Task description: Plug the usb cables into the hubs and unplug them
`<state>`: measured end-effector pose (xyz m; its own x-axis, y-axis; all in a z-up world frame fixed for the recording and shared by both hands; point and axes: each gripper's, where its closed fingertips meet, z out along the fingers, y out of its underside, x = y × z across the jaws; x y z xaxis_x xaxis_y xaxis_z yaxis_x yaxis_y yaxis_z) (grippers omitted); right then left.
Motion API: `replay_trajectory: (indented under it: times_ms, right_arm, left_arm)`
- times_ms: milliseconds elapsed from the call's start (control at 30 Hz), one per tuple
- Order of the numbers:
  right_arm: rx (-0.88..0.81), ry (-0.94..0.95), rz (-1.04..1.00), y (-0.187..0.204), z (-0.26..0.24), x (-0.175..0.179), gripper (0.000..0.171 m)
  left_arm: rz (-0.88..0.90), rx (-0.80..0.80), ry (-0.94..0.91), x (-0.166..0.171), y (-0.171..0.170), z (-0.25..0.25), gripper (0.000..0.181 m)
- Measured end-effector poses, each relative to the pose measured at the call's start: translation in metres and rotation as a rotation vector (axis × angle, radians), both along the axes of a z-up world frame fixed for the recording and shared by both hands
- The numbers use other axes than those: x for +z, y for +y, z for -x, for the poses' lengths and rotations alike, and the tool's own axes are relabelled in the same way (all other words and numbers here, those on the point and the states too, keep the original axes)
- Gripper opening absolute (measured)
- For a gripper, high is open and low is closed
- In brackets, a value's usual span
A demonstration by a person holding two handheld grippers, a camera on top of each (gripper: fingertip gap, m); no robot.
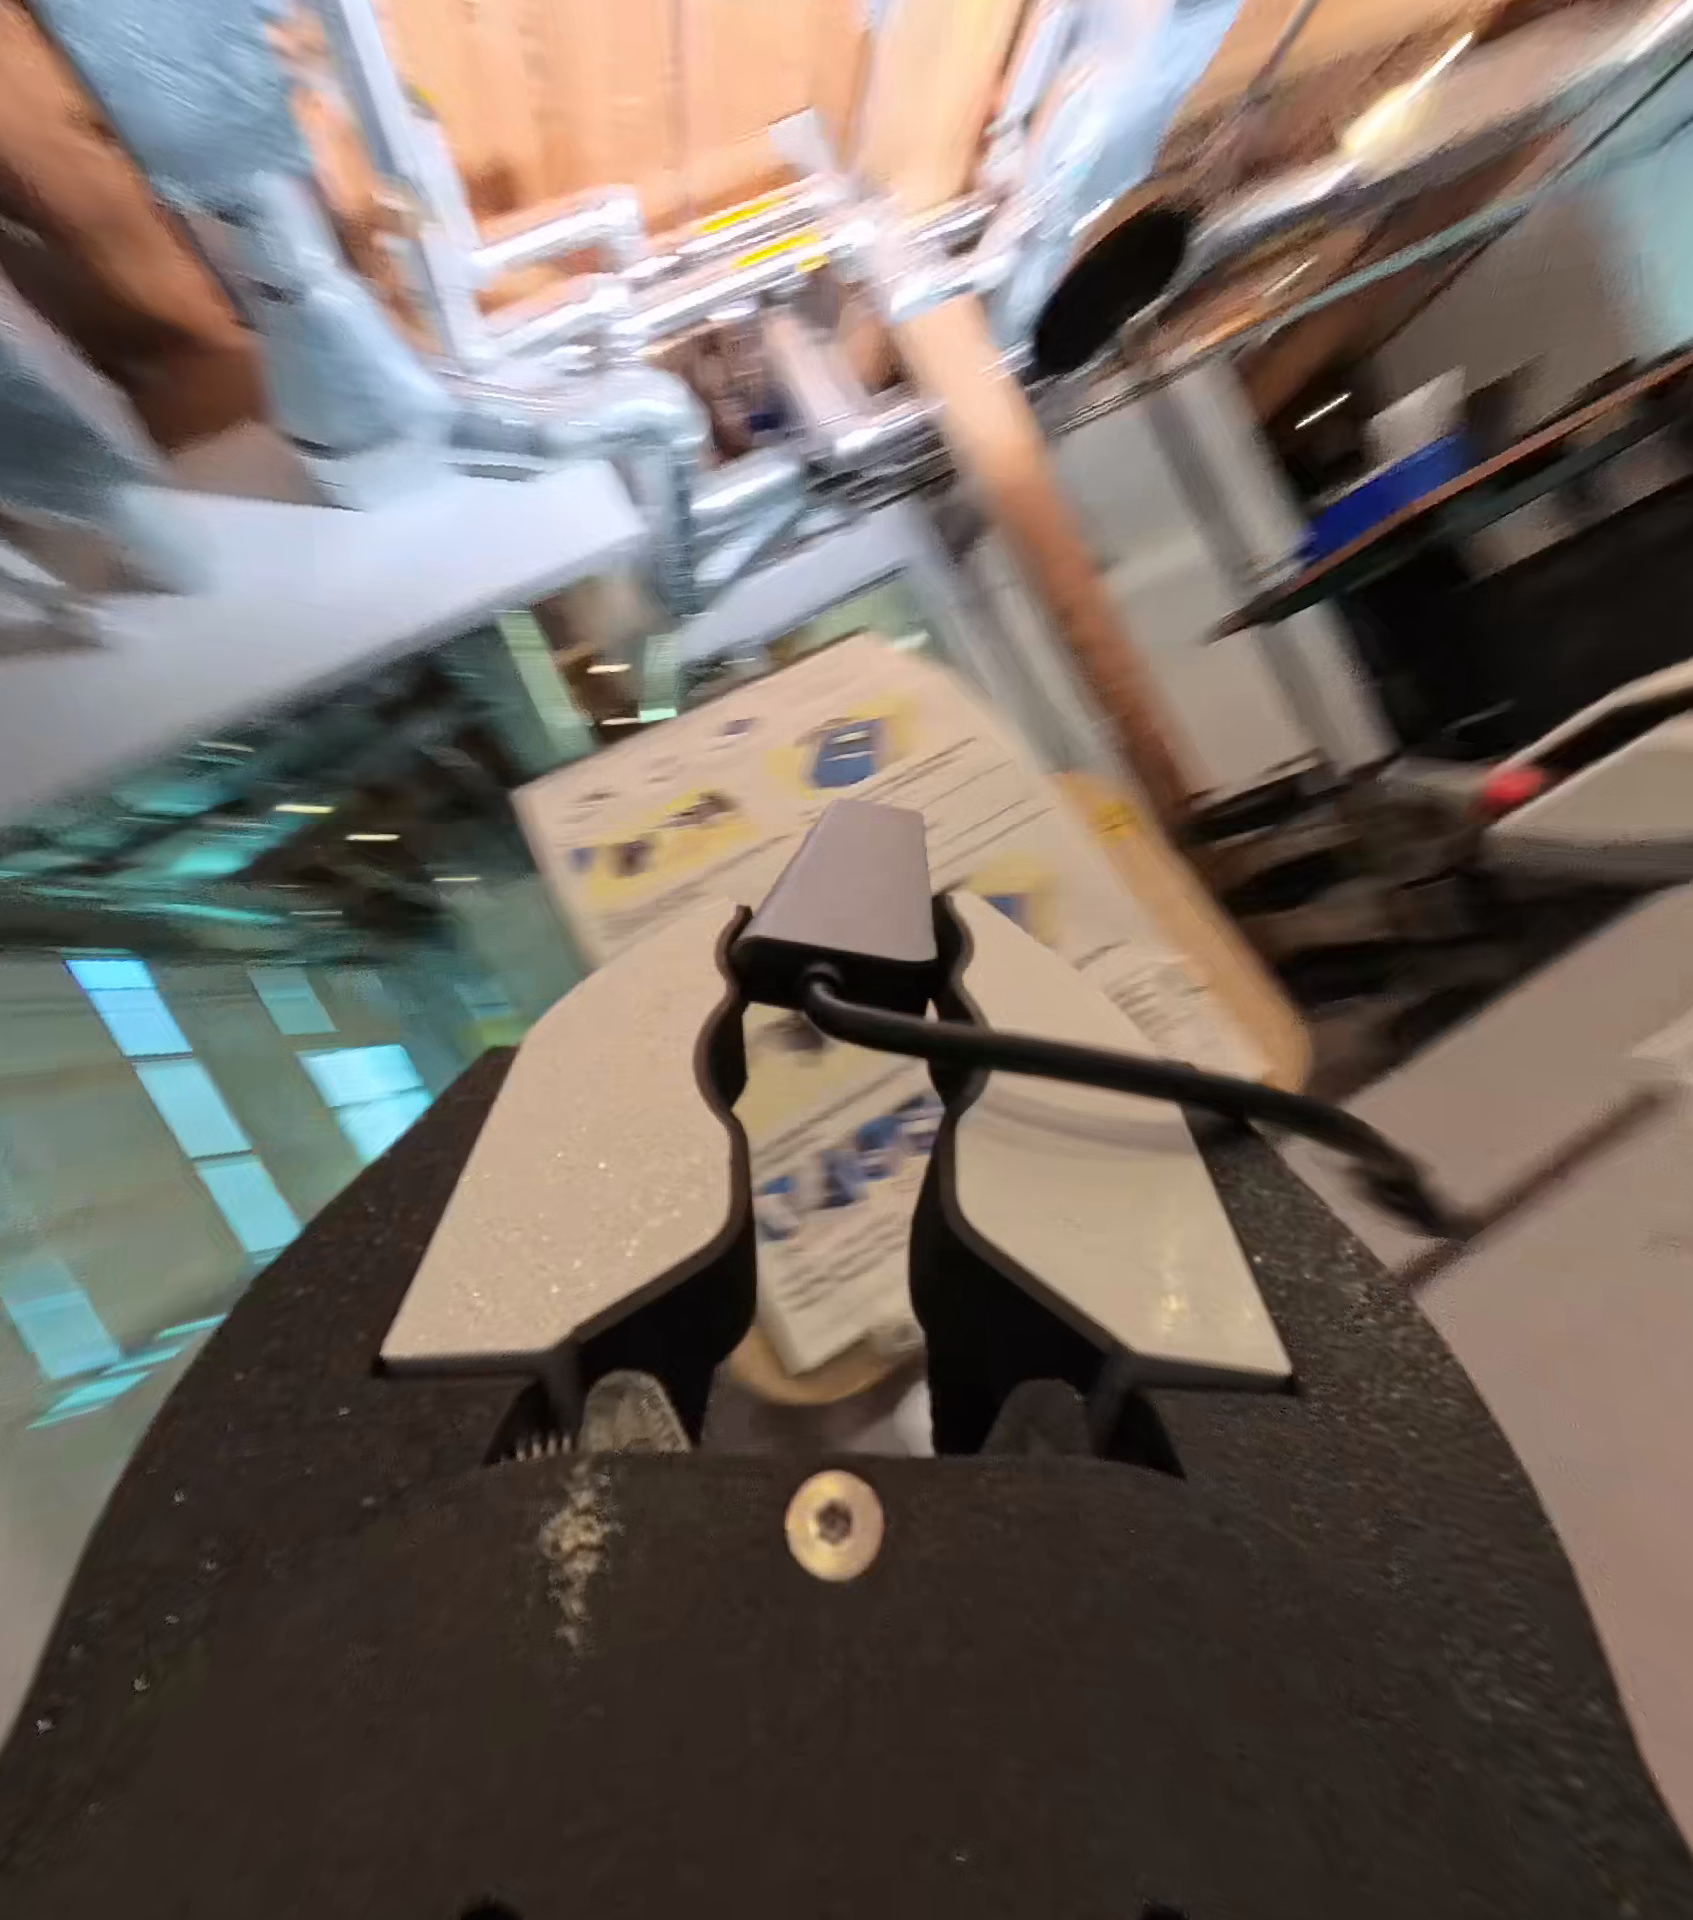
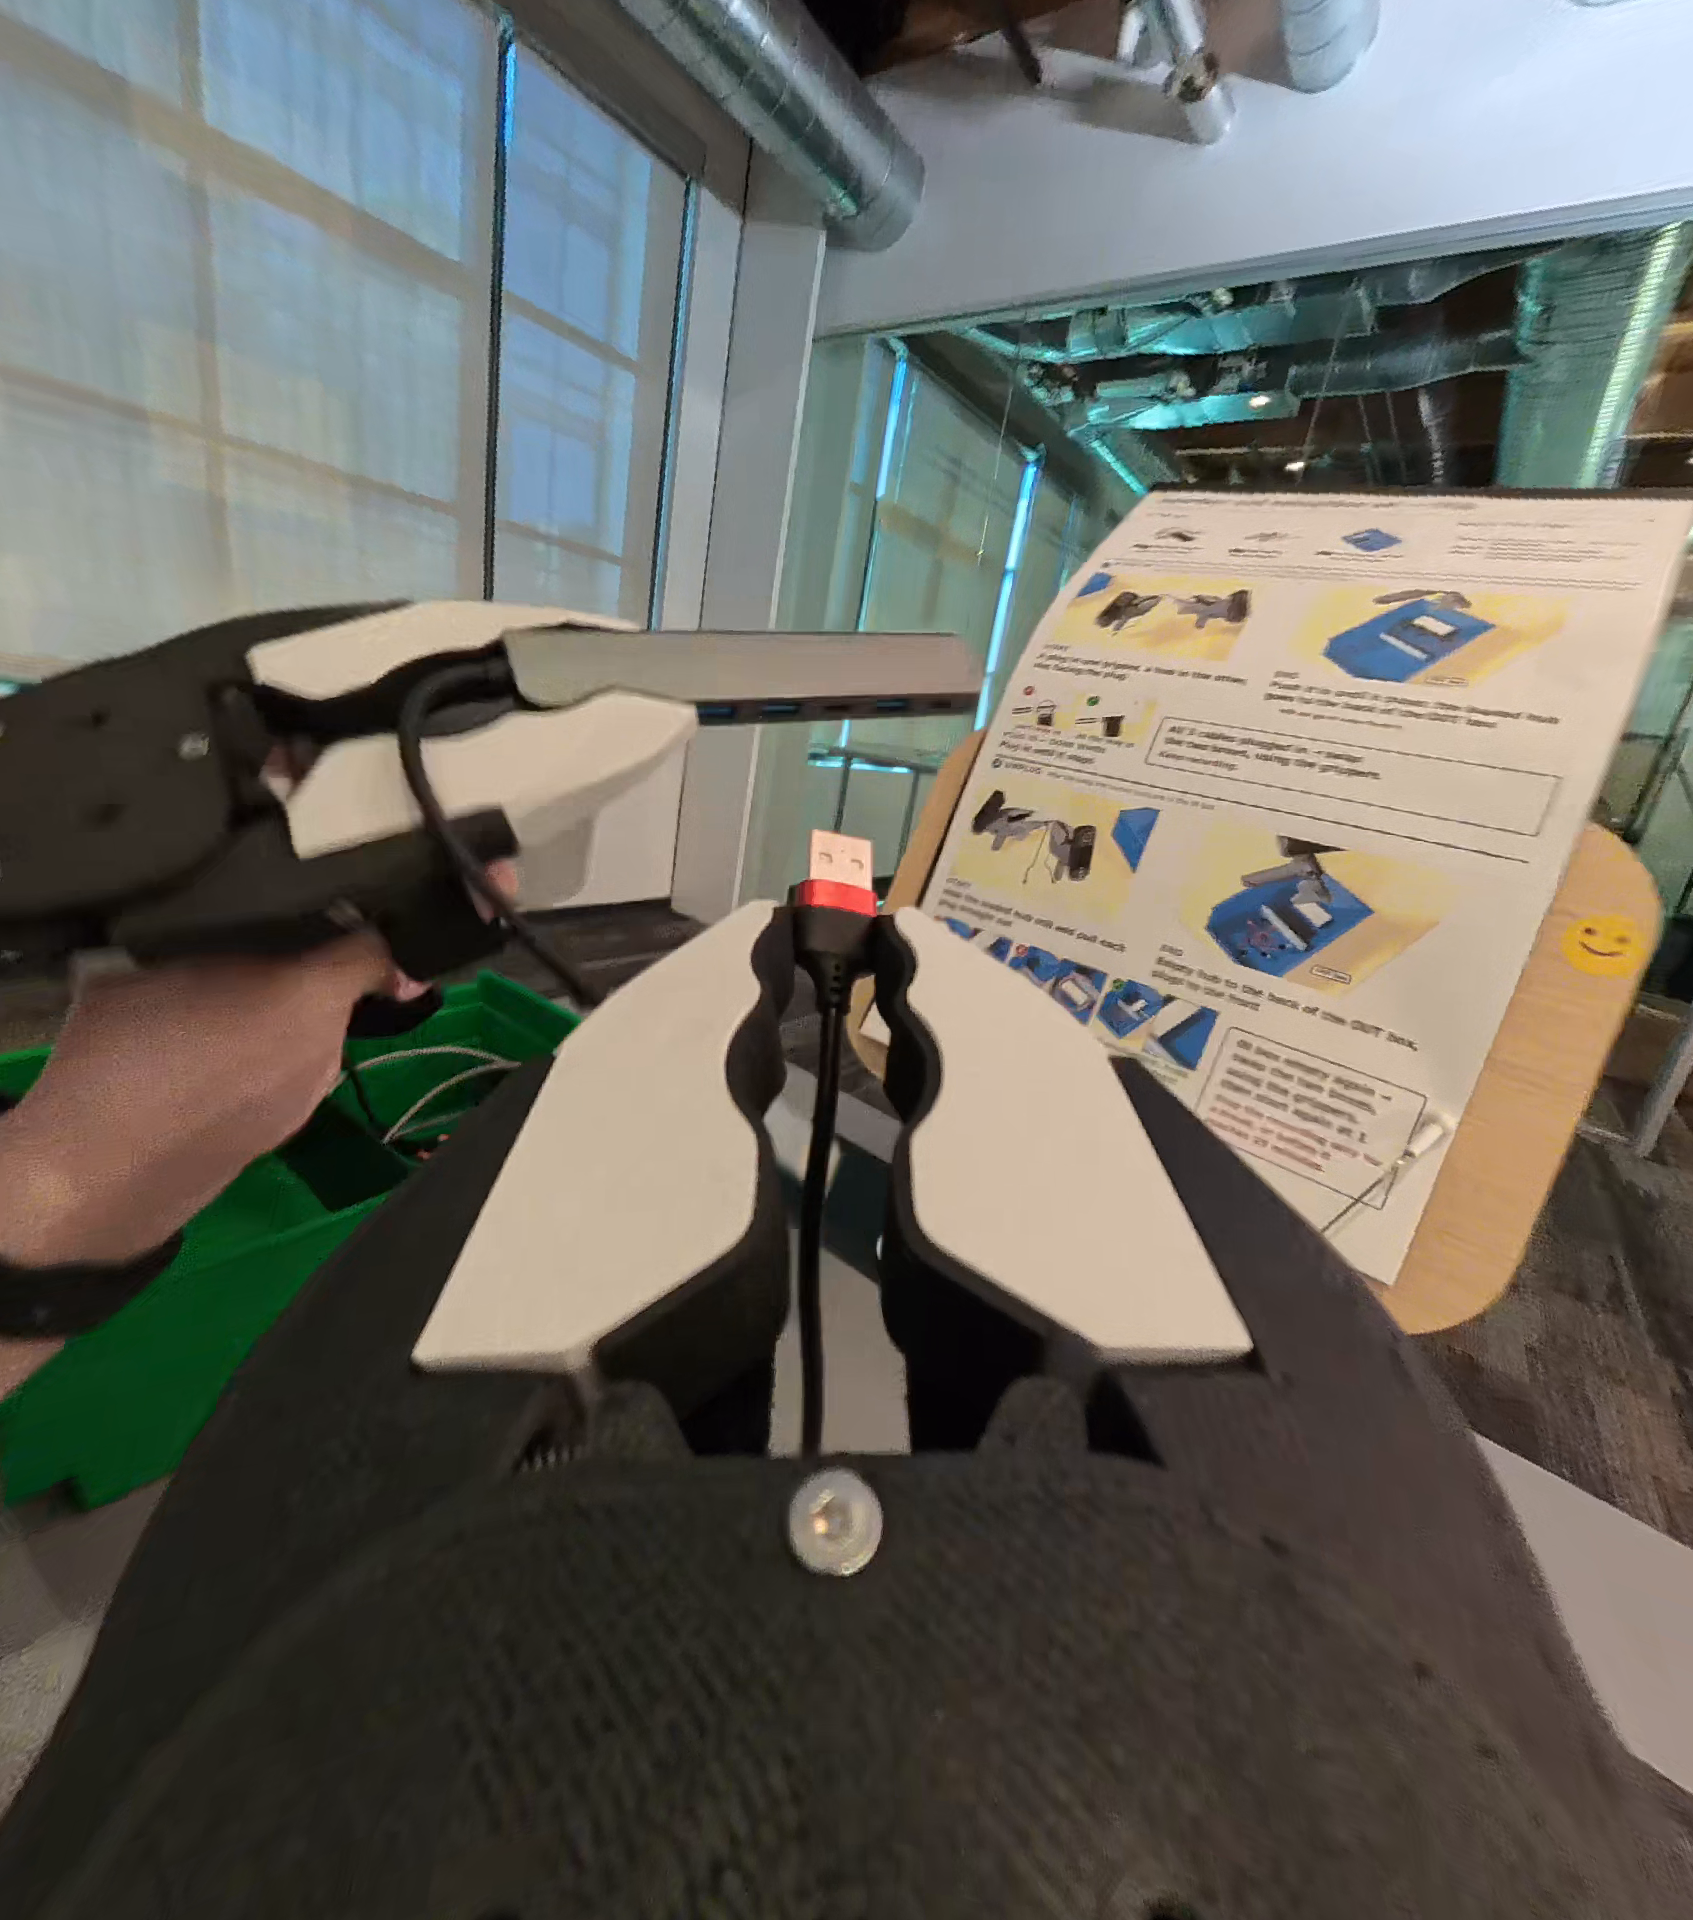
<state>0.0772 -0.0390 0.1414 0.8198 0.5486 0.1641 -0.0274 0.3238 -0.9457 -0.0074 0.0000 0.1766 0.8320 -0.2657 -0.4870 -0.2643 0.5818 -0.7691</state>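
My left gripper (image 1: pixel 840 940) is shut on a grey USB hub (image 1: pixel 847 883), whose black cable (image 1: pixel 1133 1070) trails off to the right. In the right wrist view that gripper (image 2: pixel 613 675) is at the left and holds the hub (image 2: pixel 748 665) level in the air, its row of ports (image 2: pixel 821 710) facing down. My right gripper (image 2: pixel 834 925) is shut on a black USB cable's plug (image 2: pixel 837 878), which has a red collar and a metal tip pointing up. The plug sits below the hub's ports, apart from them. Its cable (image 2: pixel 816 1195) runs back between my fingers.
A printed instruction sheet on a cardboard board (image 2: pixel 1289 831) stands upright ahead on the right; it also shows in the left wrist view (image 1: pixel 883 790). A green bin (image 2: pixel 229 1226) lies low on the left. A person's hand (image 2: pixel 146 1091) holds the left gripper. Windows (image 2: pixel 198 312) are behind.
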Motion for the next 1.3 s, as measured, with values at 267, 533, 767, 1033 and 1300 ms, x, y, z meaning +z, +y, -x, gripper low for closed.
replay_trajectory:
  times_ms: [267, 533, 767, 1033, 1300]
  right_arm:
    - [0.025, -0.101, -0.026, -0.002, -0.041, 0.035, 0.016]
    - [-0.126, -0.441, -0.077, 0.008, -0.175, 0.024, 0.016]
    - [-0.117, -0.738, 0.156, 0.013, -0.234, -0.103, 0.016]
    - [0.128, -0.707, 0.451, -0.030, -0.232, -0.184, 0.015]
    - [0.035, -0.807, 0.697, -0.027, -0.266, -0.228, 0.039]
  left_arm:
    - [0.124, -0.264, -0.005, 0.015, -0.029, -0.005, 0.032]
    - [0.231, -0.404, 0.006, 0.013, -0.041, -0.015, 0.031]
    - [0.283, -0.458, 0.026, 0.007, -0.040, -0.020, 0.031]
    - [0.338, -0.488, 0.020, 0.001, -0.035, -0.024, 0.031]
    - [0.353, -0.532, 0.050, -0.003, -0.044, -0.035, 0.031]
